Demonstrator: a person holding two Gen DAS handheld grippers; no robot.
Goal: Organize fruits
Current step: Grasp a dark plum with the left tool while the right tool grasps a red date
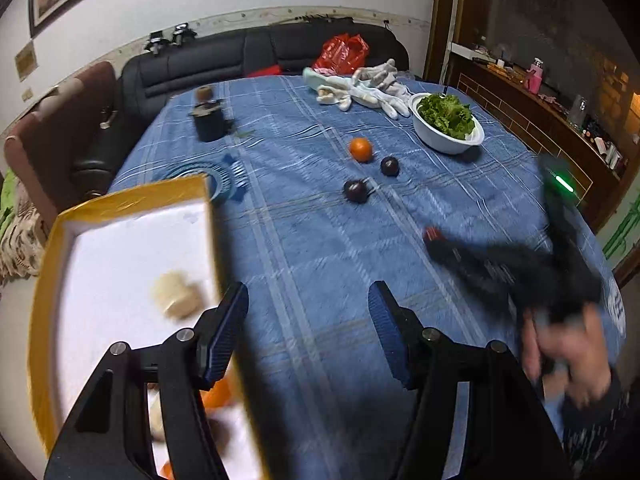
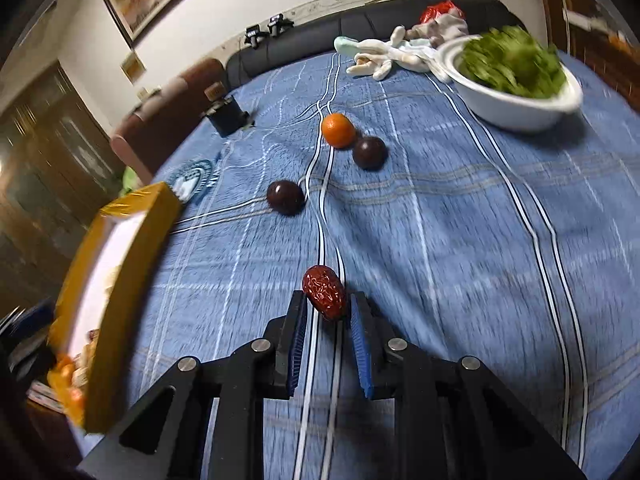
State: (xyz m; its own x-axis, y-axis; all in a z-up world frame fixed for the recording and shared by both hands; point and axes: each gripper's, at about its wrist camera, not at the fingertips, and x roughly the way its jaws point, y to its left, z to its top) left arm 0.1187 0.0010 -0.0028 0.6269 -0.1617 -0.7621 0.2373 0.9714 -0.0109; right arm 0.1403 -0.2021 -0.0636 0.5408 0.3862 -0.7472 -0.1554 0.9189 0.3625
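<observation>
Right gripper (image 2: 326, 306): jaws closed on a red date (image 2: 324, 297), held at the fingertips just above the blue tablecloth (image 2: 460, 240). Left gripper (image 1: 308, 312): jaws about half open, nothing between them. An orange (image 2: 338, 130) and two dark plums (image 2: 370, 153) (image 2: 285, 197) lie farther back, mid-table. Yellow-rimmed box (image 1: 132, 196) stands at the left.

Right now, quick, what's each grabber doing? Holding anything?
Left gripper: open, holding nothing, above the blue tablecloth.
Right gripper: shut on the red date.
</observation>
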